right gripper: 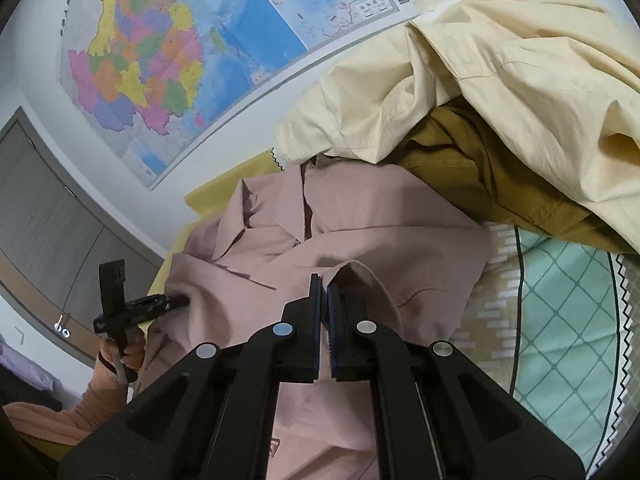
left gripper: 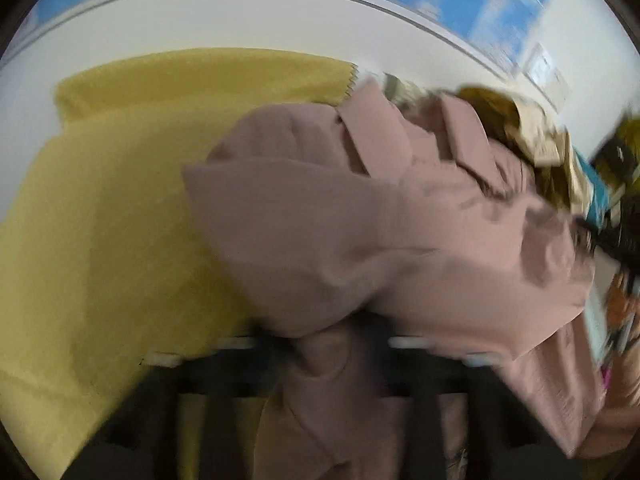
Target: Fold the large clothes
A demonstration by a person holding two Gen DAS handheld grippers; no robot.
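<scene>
A dusty-pink collared shirt (left gripper: 360, 220) lies crumpled on a yellow cloth (left gripper: 120, 200). The left wrist view is blurred, but a bunch of the pink fabric sits pinched between the dark fingers of my left gripper (left gripper: 324, 336). From the right wrist view the same shirt (right gripper: 360, 220) shows its collar at the far side, and my left gripper (right gripper: 182, 301) bites its left edge, held by a hand (right gripper: 120, 356). My right gripper (right gripper: 324, 292) is shut, its blue-padded fingers pinching a raised fold of the shirt's hem.
A cream garment (right gripper: 500, 60) and a mustard one (right gripper: 460, 152) are piled behind the shirt at the right. A green and beige patterned cover (right gripper: 560, 300) lies at the right. A map (right gripper: 180, 60) hangs on the wall beyond.
</scene>
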